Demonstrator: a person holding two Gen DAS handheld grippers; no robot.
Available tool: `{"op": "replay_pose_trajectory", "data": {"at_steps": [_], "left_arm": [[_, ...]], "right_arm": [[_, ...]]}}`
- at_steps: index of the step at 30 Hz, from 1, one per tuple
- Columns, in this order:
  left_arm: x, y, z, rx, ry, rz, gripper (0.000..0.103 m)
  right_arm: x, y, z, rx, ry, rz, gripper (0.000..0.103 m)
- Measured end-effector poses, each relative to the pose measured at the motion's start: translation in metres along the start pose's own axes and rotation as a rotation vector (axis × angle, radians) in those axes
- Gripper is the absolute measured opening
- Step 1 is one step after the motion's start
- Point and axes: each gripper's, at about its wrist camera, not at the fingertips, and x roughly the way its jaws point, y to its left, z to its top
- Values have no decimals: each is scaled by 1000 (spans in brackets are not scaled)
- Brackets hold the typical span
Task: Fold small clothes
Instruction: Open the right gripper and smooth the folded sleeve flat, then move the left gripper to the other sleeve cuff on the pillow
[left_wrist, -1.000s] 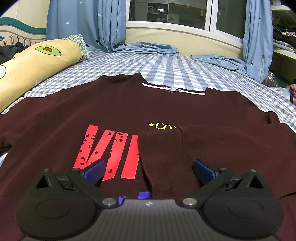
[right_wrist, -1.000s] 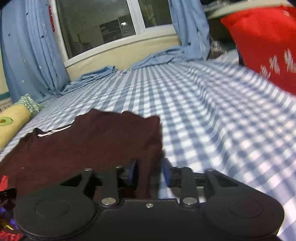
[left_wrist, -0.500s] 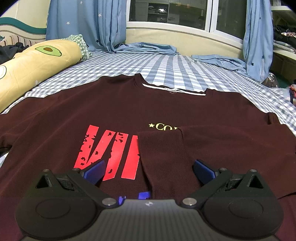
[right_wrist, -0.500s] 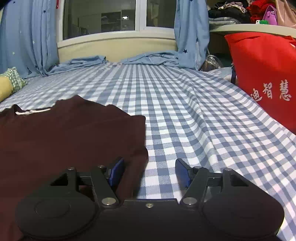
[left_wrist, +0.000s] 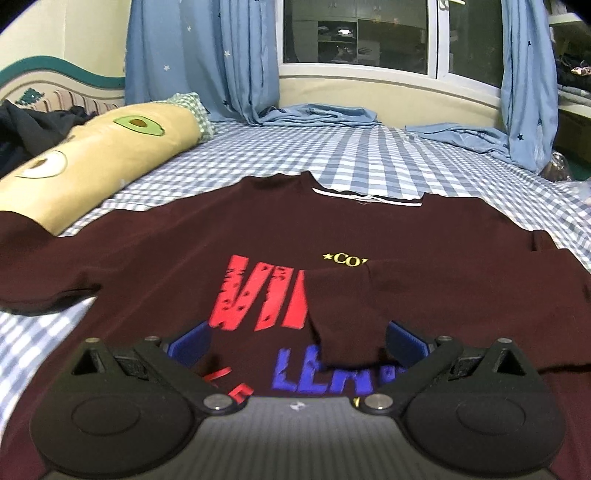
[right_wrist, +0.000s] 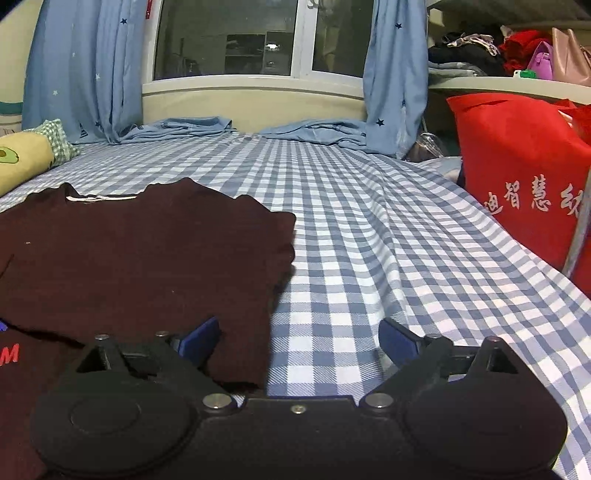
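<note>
Lying spread on a bed with a blue-and-white checked sheet (right_wrist: 369, 229) is one dark maroon long-sleeved sweatshirt (left_wrist: 258, 229), printed with red, blue and yellow letters. The left gripper (left_wrist: 295, 341) has its blue fingers (left_wrist: 188, 345) set wide apart above the lower chest of the garment; the cuff end of its one folded-in sleeve (left_wrist: 343, 317) lies between them, touching neither, as far as can be seen. The right gripper (right_wrist: 299, 338) has just been opening and its fingers (right_wrist: 199, 339) now stand wide: the left one is over the sweatshirt's folded side edge, the right one (right_wrist: 399, 341) over bare sheet, and nothing is pinched. One long yellow bolster pillow (left_wrist: 96, 162) with avocado pictures lies beside the other sleeve, whose end it hides. Two blue star-printed curtains (right_wrist: 395, 74) hang at the window, and one red fabric bag (right_wrist: 517, 173) with white characters stands at the bed's far side, cut off by the frame. The folded sleeve covers part of the lettering.
</note>
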Motion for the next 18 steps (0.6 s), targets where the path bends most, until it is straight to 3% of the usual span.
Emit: {"op": "replay_pose_trajectory", "data": {"at_steps": [8, 18], "left_arm": [[-41, 24, -4, -60, 22, 40, 102], [-72, 65, -6, -114, 29, 107, 102]], "right_arm": [[-20, -7, 3, 15, -30, 33, 102], [-75, 6, 18, 22, -122, 166, 102]]}}
